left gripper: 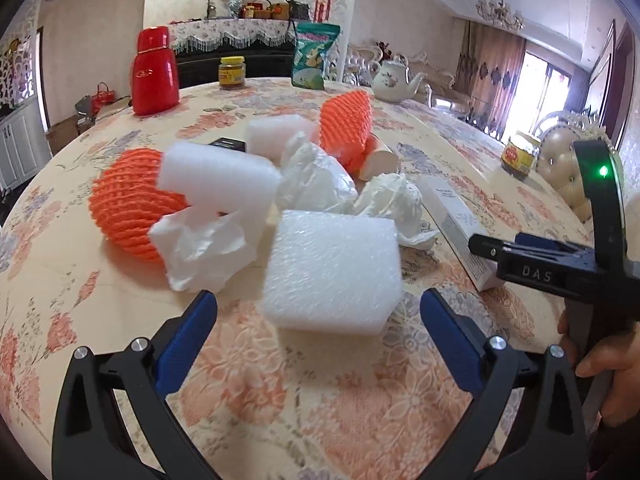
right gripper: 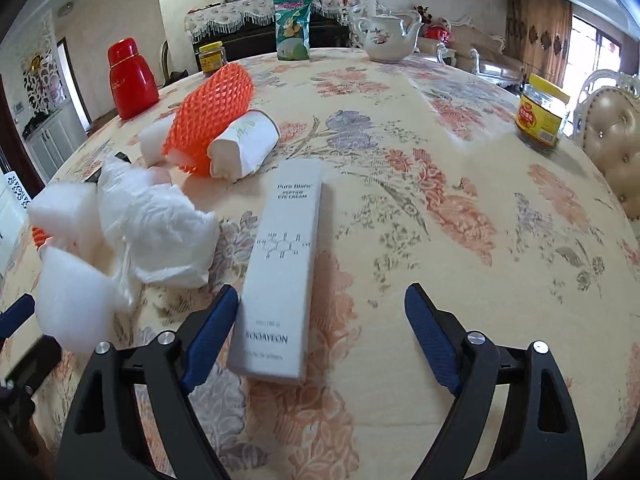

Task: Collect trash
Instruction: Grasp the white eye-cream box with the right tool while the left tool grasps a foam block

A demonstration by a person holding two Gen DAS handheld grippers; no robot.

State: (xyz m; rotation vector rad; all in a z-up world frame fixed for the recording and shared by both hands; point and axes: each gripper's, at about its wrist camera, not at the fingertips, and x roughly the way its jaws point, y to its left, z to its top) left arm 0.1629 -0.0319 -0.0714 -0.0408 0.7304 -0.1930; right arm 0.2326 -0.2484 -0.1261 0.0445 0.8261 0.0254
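A: Logging largest first. The round table with the cream floral cloth (left gripper: 120,344) is carrying everything. What is sitting along its far edge?

B: A red plastic thermos flask (left gripper: 154,72) at the far left edge, a yellow-lidded glass jar (left gripper: 231,73), a green snack bag (left gripper: 314,56) standing upright and a white floral china teapot (left gripper: 394,80). A second yellow-lidded jar (right gripper: 542,114) is standing at the right edge.

A: And the trash?

B: It is lying heaped around the middle of the table. Two orange foam fruit nets (left gripper: 128,204) are showing, one on the left of the heap and one propped up toward the far side. The nearest piece is a white foam block (left gripper: 332,272), lying toward the near edge. Crumpled white plastic wrap (left gripper: 316,180) is sitting in the heap's centre, and a crumpled white tissue (left gripper: 200,248) is touching the left net.

A: The box?

B: The long white eye-cream carton (right gripper: 284,272) is lying flat, just right of the heap.

A: Tools?

B: The left gripper (left gripper: 318,316) is standing wide apart, the foam block just ahead of its blue pads, untouched. The right gripper (right gripper: 320,320) is also gaping, holding nothing; the carton's near end is lying between its pads, beside the left one (right gripper: 210,338).
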